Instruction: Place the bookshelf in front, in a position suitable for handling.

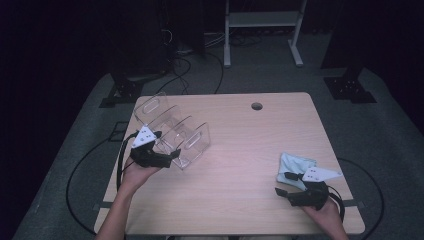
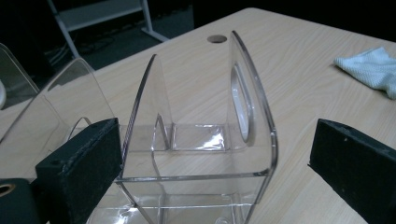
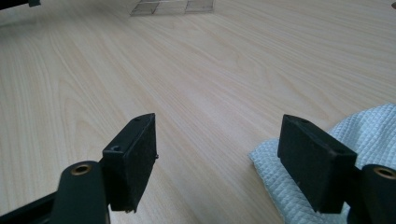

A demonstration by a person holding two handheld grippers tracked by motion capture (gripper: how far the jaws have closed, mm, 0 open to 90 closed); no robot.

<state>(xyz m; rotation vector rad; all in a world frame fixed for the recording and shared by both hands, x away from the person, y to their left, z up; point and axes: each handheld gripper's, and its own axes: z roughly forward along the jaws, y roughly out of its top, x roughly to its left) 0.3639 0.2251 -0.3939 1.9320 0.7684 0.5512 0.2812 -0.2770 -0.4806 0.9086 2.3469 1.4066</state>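
Two tools, both spread wide. Left tool [image 2: 210, 172] straddling clear rack [image 2: 196, 135] at surface [image 1: 250, 145] left, rack's long axis running away toward far-left corner. Right tool [image 3: 217, 163] low, cloth [image 3: 364, 140] just beside its right pad, nothing clamped.

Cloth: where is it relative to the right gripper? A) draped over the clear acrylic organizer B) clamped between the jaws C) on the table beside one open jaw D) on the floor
C: in the right gripper view the light blue cloth lies on the table beside and partly under one jaw of the right gripper, whose jaws stand wide apart with bare wood between them.
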